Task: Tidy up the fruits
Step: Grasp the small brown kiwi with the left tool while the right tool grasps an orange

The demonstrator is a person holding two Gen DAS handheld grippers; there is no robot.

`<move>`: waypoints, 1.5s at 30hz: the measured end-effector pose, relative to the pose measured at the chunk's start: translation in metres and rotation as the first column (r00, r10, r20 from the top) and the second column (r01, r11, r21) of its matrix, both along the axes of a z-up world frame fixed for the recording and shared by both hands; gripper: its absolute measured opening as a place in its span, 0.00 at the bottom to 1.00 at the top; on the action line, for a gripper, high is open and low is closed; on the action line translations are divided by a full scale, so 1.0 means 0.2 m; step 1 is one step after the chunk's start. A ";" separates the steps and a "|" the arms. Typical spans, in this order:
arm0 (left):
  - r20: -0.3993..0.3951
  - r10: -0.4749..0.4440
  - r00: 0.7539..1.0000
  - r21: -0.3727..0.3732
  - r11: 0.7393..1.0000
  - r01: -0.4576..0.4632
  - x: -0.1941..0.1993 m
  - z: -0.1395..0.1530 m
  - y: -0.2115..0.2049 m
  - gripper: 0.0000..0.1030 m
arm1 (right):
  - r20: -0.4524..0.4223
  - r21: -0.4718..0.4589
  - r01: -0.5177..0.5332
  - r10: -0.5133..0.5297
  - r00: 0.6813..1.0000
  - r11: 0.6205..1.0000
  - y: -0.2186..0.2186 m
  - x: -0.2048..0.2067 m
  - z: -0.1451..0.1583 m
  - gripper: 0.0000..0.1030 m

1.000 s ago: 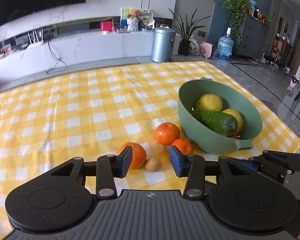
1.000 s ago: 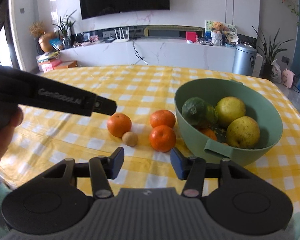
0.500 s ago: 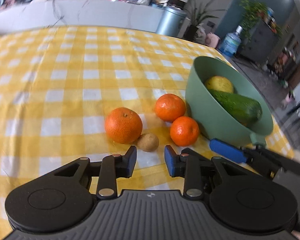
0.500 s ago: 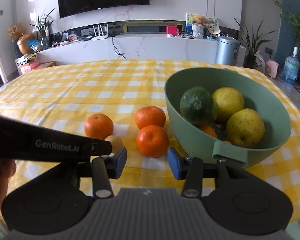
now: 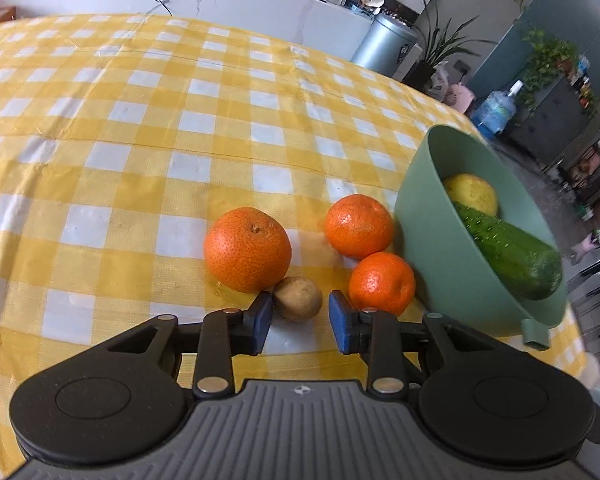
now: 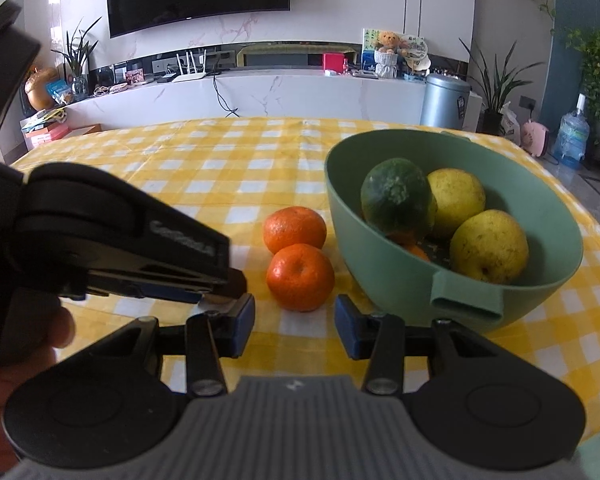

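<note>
Lying just ahead of open jaws — kiwi (image 5: 299, 298), untouched

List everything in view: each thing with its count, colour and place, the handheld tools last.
Oranges: three, orange, loose on the tablecloth left of the bowl.
Small brown fruit: one, brown, beside the biggest orange, just ahead of the left tool.
Bowl: one, green, on the table's right side.
Yellow fruits: two, yellow, inside the bowl.
Cucumber: one, dark green, leaning in the bowl.
Orange piece: one, partly hidden at the bowl's bottom.
Tablecloth: one, yellow and white check, covering the table.
Bin: one, grey, behind the table.
Water bottle: one, blue, on the floor at right.
Left tool: black with blue pads, open.
Right tool: same, open.
</note>
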State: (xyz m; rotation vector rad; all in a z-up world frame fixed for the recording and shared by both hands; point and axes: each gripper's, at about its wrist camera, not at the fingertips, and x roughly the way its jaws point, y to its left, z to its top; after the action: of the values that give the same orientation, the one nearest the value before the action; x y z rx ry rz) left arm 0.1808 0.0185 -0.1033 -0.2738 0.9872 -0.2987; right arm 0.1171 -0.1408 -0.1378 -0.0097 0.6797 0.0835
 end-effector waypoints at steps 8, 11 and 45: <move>-0.005 0.012 1.000 -0.009 1.000 -0.012 0.00 0.00 0.00 0.29 | 0.005 0.015 0.035 -0.035 0.999 0.999 0.01 0.02 -0.03 0.41; -0.004 0.014 1.000 -0.025 1.000 -0.014 -0.02 0.03 0.02 0.29 | 0.012 0.033 0.062 -0.062 0.998 0.998 0.01 0.02 -0.03 0.41; 0.075 0.118 0.990 0.004 0.993 -0.118 -0.11 0.12 0.19 0.29 | -0.004 0.175 0.137 -0.139 0.990 0.975 -0.04 0.09 -0.08 0.40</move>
State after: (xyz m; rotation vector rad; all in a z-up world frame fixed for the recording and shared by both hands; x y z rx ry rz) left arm 0.1588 0.0565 -0.0787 -0.3097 0.8944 -0.1955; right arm 0.1345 -0.1480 -0.1538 0.2061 0.6607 0.0093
